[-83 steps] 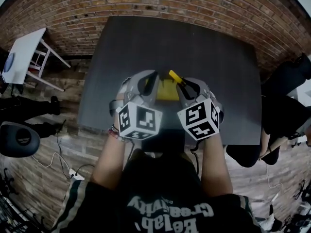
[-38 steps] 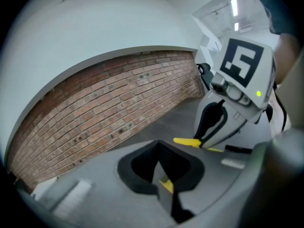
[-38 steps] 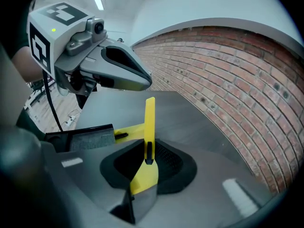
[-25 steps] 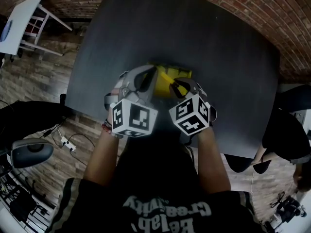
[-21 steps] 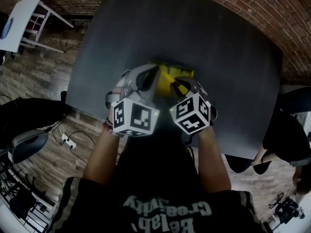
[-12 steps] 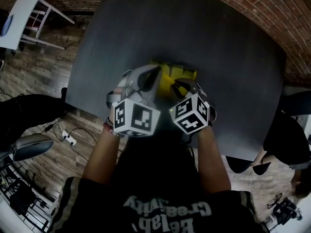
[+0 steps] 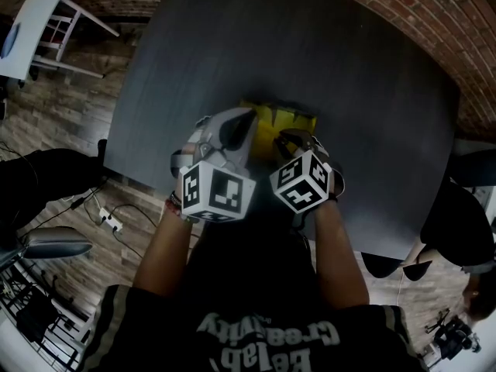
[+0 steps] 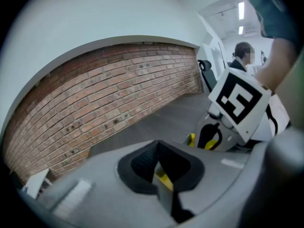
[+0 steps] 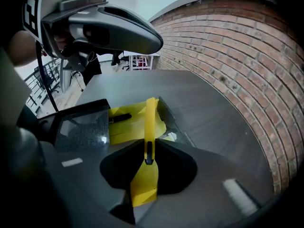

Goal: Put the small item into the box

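The dark bench [image 7: 333, 68] stands close to a red brick wall [image 7: 403, 6]. Around it the floor [image 7: 70, 122] is made of grey-brown wooden planks. To the left, near the wall, there is a small white table [image 7: 27, 41] with thin legs. On the floor beside the left corner of the bench lies a white power strip [image 7: 109, 224], and a thin cable goes out from it. To the right of the bench a person in dark clothes [image 7: 465, 223] is partly in view. Further in the room another person [image 8: 243, 56] is seen under long ceiling lamps [image 8: 241, 11], near a black chair [image 8: 205, 72].
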Action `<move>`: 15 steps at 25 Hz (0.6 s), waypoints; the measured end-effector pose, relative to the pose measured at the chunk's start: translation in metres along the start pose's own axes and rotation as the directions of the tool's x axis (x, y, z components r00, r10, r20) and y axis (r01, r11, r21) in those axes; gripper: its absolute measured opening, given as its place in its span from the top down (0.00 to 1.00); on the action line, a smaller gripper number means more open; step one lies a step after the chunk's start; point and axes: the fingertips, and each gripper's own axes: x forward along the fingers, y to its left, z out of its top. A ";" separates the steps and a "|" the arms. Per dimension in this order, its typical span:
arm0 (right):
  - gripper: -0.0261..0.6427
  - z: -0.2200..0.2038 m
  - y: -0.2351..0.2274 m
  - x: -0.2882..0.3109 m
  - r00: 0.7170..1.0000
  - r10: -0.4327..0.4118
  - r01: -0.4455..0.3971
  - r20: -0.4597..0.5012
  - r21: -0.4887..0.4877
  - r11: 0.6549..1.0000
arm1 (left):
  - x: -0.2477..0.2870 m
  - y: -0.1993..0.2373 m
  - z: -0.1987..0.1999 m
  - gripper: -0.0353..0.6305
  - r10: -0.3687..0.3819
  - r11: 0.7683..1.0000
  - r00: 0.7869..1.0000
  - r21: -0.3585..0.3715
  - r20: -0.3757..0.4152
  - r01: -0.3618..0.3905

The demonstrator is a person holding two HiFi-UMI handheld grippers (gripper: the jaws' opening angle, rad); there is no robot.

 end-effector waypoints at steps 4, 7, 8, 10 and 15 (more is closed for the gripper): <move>0.85 -0.008 -0.001 0.005 1.000 -0.004 0.005 -0.024 0.020 1.000 | -0.001 -0.001 -0.004 0.94 -0.007 1.000 1.000 -0.001 -0.007 0.007; 0.85 -0.011 0.000 0.010 0.999 -0.004 0.005 -0.032 0.029 1.000 | 0.000 -0.002 -0.007 0.94 -0.010 1.000 1.000 -0.003 -0.010 0.010; 0.85 -0.012 0.000 0.010 0.999 -0.007 0.007 -0.035 0.025 1.000 | 0.001 -0.003 -0.007 0.94 -0.012 1.000 1.000 -0.004 -0.009 0.012; 0.85 -0.014 0.001 0.011 0.999 -0.019 0.020 -0.042 0.014 1.000 | 0.000 -0.006 -0.008 0.94 -0.018 1.000 1.000 -0.005 -0.009 0.018; 0.85 -0.021 0.004 0.014 0.998 -0.024 0.025 -0.059 0.019 0.999 | 0.001 -0.010 -0.013 0.94 -0.034 0.999 0.999 0.002 -0.019 0.034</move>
